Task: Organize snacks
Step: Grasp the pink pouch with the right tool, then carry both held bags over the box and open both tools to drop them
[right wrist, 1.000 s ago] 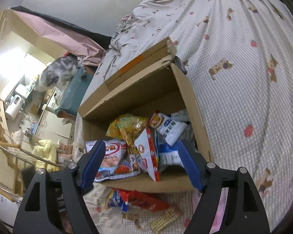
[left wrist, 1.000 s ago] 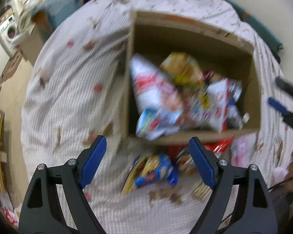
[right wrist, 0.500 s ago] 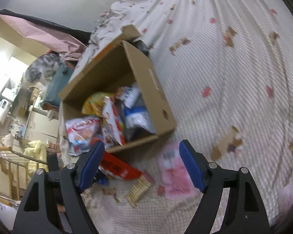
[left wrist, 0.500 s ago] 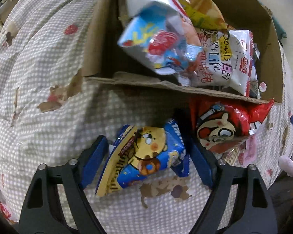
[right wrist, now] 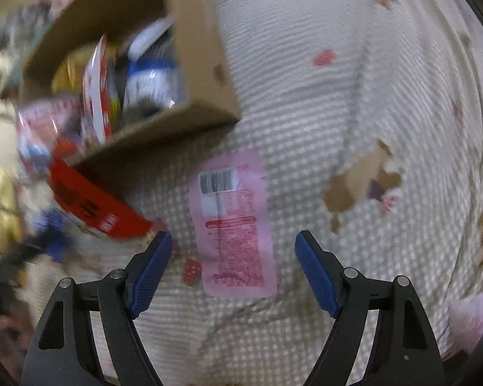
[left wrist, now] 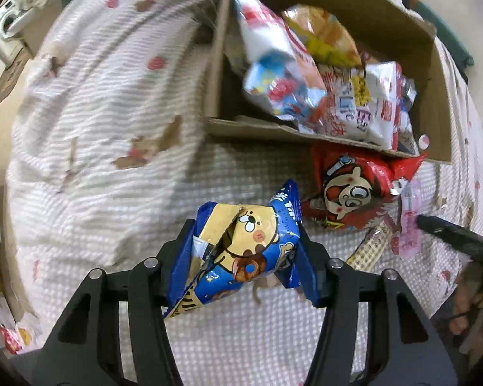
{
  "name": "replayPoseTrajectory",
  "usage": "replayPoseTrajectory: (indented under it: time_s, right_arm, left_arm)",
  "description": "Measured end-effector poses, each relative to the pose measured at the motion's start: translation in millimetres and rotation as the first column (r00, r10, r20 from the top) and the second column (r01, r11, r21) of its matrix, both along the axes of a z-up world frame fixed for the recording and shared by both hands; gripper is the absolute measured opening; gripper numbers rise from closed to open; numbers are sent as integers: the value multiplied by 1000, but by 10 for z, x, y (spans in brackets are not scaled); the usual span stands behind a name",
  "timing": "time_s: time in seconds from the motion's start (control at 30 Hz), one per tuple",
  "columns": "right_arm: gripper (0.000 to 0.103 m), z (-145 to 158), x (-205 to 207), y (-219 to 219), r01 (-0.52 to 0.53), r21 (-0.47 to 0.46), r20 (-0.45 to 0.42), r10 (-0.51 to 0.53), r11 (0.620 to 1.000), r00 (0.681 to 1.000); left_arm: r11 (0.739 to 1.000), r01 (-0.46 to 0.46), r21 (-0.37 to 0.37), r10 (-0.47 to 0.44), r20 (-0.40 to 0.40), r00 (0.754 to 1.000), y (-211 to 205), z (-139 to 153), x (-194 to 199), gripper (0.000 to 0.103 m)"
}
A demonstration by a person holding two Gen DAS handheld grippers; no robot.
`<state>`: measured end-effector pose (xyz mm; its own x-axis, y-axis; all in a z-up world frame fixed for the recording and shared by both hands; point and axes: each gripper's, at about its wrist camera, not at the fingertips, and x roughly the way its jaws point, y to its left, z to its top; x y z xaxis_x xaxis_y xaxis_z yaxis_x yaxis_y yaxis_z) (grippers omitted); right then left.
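Note:
A blue snack bag with a cartoon bear [left wrist: 241, 251] sits crumpled between the blue pads of my left gripper [left wrist: 245, 228], whose jaws are closing and pressing on its sides. A red cartoon bag [left wrist: 347, 189], a wafer packet [left wrist: 370, 244] and a pink packet [left wrist: 409, 225] lie on the bedspread in front of the cardboard box [left wrist: 434, 74], which holds several snack bags. My right gripper [right wrist: 233, 236] points down with its jaws open just above the pink packet [right wrist: 232, 193], which lies flat, barcode side up, between the fingers and untouched.
The checked bedspread [right wrist: 370, 96] spreads out right of the box [right wrist: 206, 48]. The red bag [right wrist: 90, 202] lies left of the pink packet. A black finger [left wrist: 447, 230] of the other gripper and a hand show at the right edge. A washing machine [left wrist: 6, 25] stands far left.
My left gripper came down over the blue bear bag and its jaws closed onto it. My right gripper tipped down from the box and sank toward the pink packet, jaws still open.

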<state>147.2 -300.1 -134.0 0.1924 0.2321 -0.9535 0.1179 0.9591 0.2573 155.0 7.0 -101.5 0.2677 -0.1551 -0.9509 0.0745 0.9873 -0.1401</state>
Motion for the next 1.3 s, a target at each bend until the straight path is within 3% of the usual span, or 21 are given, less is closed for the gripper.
replayPoseTrajectory:
  time_s: [0.1, 0.23, 0.3, 0.37, 0.83, 1.1, 1.3]
  right_arm:
    - [81, -135, 61, 225, -72, -149, -13, 71, 986, 997]
    - [79, -291, 116, 346, -126, -227, -49, 118, 966, 992]
    - [63, -290, 131, 351, -128, -229, -46, 121, 965, 992]
    - [59, -231, 152, 364, -132, -235, -29, 128, 963, 991]
    - [58, 381, -319, -196, 71, -90, 120, -60, 993, 991]
    - [58, 930, -491, -529, 211, -74, 276, -183, 975, 944]
    - [58, 1291, -341, -286, 160, 33, 357, -161, 987, 920]
  left_arm:
    - [1000, 10, -26, -9, 23, 1000, 24, 141, -170, 53]
    - [998, 37, -43, -35, 34, 999, 75, 229, -385, 53]
    - [997, 27, -67, -25, 37, 999, 102, 260, -459, 53]
    - [996, 16, -92, -13, 39, 999, 112, 292, -455, 53]
    - [996, 20, -91, -11, 106, 994, 125, 421, -526, 53]
    - [997, 34, -69, -18, 227, 974, 59, 752, -466, 53]
    - [996, 62, -59, -42, 293, 955, -24, 1047, -229, 53]
